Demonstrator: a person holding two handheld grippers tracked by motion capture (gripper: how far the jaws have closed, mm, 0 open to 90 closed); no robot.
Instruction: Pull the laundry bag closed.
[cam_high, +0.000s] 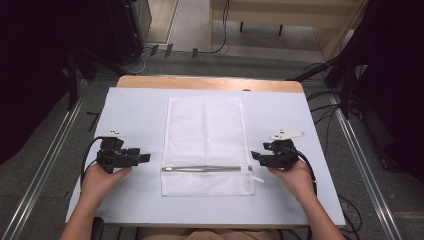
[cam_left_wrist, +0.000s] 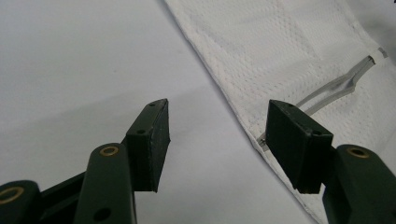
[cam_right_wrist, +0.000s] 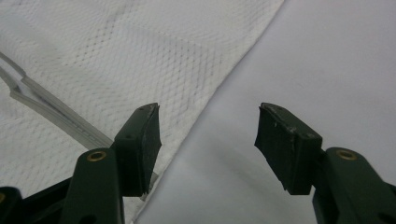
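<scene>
Either side of the white mesh bag (cam_high: 206, 145), the left gripper (cam_high: 144, 158) and right gripper (cam_high: 255, 156) gape wide, holding nothing.

- Bare white table sheet (cam_high: 135, 107) lies open either side of the flat white mesh laundry bag (cam_high: 205, 130).
- Nothing stands between each gripper and the bag's edges.

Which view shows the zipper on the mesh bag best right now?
The high view: the whole zipper runs across the mesh bag between both open grippers. The left gripper view catches just a stretch of it past the jaws; the right gripper view shows a stretch beside its jaw.
</scene>
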